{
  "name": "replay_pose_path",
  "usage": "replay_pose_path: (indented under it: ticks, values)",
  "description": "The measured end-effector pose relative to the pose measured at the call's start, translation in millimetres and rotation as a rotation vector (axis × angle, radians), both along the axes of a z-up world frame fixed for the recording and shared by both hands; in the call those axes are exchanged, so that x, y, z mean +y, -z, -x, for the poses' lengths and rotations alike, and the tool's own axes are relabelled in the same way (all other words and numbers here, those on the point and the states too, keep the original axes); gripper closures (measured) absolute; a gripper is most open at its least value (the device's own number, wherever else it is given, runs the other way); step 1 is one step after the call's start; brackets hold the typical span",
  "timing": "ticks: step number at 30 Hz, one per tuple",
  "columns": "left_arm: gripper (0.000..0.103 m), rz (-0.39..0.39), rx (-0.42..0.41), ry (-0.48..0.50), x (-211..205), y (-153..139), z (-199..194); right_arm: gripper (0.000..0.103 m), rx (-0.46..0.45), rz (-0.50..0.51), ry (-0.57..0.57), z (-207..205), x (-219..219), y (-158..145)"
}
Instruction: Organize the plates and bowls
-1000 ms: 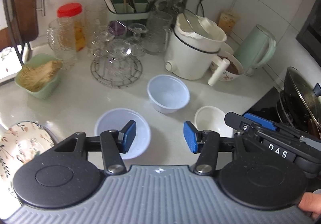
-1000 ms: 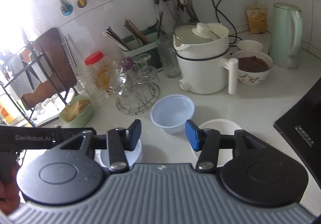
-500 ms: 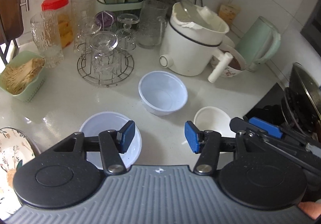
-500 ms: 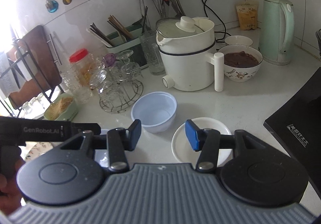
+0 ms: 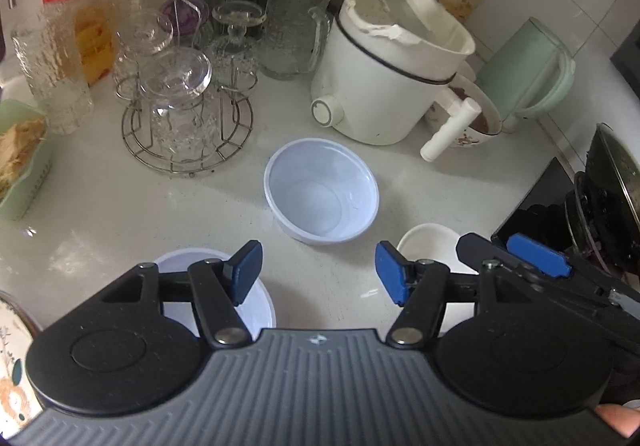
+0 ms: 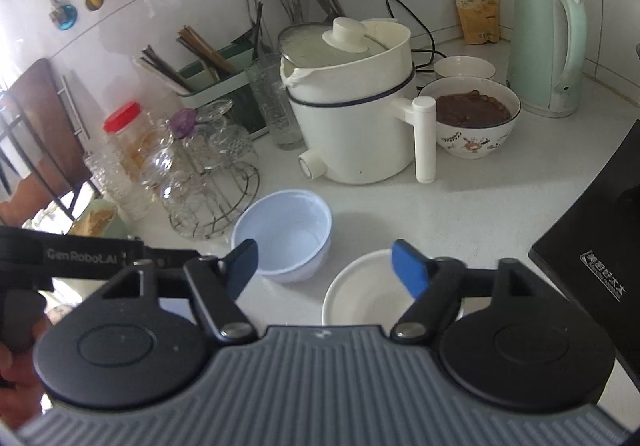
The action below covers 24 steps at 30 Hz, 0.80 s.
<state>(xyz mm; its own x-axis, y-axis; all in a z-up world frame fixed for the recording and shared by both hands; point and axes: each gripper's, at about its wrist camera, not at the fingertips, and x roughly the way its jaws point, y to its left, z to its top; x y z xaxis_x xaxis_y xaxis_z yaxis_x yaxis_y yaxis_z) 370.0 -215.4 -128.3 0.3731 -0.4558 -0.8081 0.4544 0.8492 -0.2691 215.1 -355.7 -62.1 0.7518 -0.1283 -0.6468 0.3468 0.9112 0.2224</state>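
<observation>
1. Now both hand-held grippers, left (image 5: 318,278) and right (image 6: 324,268), having just been widening, are hanging open and empty.
2. They are nearing the blue bowl (image 5: 322,190) and white bowl (image 6: 366,292), apart on the surface (image 5: 100,214).
3. Next: probably lowering onto a rim.

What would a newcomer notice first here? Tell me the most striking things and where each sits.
The pale blue plastic bowl stands alone mid-counter, empty, just in front of the big white electric pot with its stick handle. Nearer the cameras, a white bowl lies under the right claw, whose jaws have just been opening with nothing between them. A mint green kettle stands in the back right corner.
</observation>
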Motion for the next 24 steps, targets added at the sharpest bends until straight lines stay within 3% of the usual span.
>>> replay_pose_path:
  ticks: [13, 18, 24]
  values:
    - [0.033, 0.018, 0.051, -0.012, -11.9, 39.4, -52.9, 0.03, 0.02, -0.062, -0.025, -53.1, -27.5, 30.7]
    - [0.034, 0.026, 0.085, -0.022, -14.9, 53.5, -66.2, 0.048, 0.057, -0.08, -0.029, -74.0, -29.8, 46.6]
    - [0.045, 0.008, 0.121, -0.007, -20.2, 70.6, -78.5, 0.058, 0.108, -0.094, -0.005, -98.1, -23.6, 67.4]
